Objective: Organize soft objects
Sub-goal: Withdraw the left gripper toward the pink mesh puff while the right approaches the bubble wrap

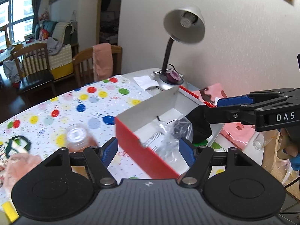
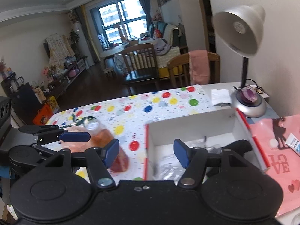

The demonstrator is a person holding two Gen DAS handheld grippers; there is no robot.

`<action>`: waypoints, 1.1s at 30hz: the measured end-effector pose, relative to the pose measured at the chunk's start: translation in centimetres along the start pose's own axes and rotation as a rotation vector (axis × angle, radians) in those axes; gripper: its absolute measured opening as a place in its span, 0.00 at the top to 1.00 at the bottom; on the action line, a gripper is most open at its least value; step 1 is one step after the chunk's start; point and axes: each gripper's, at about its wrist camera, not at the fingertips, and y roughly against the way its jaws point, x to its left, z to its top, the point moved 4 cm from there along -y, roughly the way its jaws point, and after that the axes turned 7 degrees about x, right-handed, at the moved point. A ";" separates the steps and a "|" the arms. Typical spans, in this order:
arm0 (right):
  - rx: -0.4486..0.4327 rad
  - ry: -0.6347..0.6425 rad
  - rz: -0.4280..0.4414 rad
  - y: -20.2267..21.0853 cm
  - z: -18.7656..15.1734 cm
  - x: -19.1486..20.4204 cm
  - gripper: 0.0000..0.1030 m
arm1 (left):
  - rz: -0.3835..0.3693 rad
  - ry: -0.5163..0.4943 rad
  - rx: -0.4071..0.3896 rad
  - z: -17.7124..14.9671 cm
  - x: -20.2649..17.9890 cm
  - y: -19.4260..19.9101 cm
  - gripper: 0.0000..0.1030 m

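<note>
Between my left hand-held gripper (image 1: pixel 148 150) fingers I see the near red wall of the red-and-white cardboard box (image 1: pixel 142 142), which sits on the bench (image 1: pixel 129 75) over a white cloth with coloured dots (image 1: pixel 75 105). Its blue pads stand wide apart with nothing pressed between them. Inside the box, ahead and slightly right of this gripper, lies crumpled clear plastic wrapping (image 1: pixel 168 135). A black soft object (image 1: pixel 200 125) drapes over the box's right edge, just under the right hand-held gripper (image 1: pixel 215 106), which reaches in from the right; I cannot tell whether it touches the fabric. From the right wrist view, that gripper's (image 2: pixel 146 151) pads are also apart and empty, straddling the box's left wall (image 2: pixel 148 150). Left of the box a clear bottle of orange-pink liquid (image 2: pixel 106 140) lies on the cloth. Further left of my left gripper rests a pale pink fluffy cloth (image 1: pixel 20 165). Beyond the box stands a silver desk lamp (image 1: pixel 183 24).
</note>
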 end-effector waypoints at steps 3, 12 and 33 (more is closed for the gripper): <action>0.000 0.015 0.015 -0.4 0.1 2.2 0.34 | 0.015 0.019 -0.013 -1.0 1.6 1.7 0.31; 0.020 0.047 0.045 -2.3 -0.6 8.6 0.24 | 0.035 0.061 -0.017 -4.5 6.8 5.4 0.21; 0.103 0.065 0.016 -8.5 -3.9 16.7 0.08 | 0.139 0.170 -0.033 -9.0 18.8 6.5 0.00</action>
